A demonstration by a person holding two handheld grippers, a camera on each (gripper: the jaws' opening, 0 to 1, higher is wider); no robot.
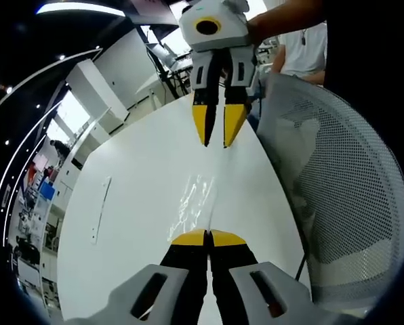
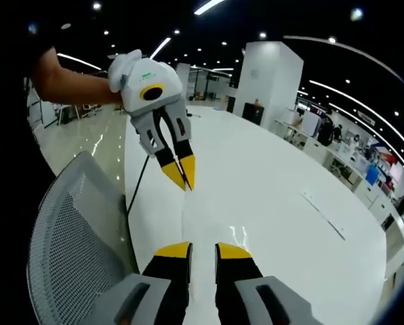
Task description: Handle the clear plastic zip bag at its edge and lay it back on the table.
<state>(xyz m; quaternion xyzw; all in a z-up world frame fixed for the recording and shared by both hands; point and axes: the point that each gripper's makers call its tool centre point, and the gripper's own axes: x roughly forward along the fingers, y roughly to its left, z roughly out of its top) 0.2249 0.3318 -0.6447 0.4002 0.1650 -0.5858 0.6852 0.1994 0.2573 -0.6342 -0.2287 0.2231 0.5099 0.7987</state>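
My clear zip bag reads only as faint glints on the white table, its outline too transparent to trace and its near edge hidden behind my left gripper, so any grip on it cannot be confirmed.

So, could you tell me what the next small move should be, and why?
Probably lower the left gripper toward the white table. Its jaws look shut on the near edge of the clear plastic zip bag, which glints just ahead, and the right gripper is open, holding nothing.
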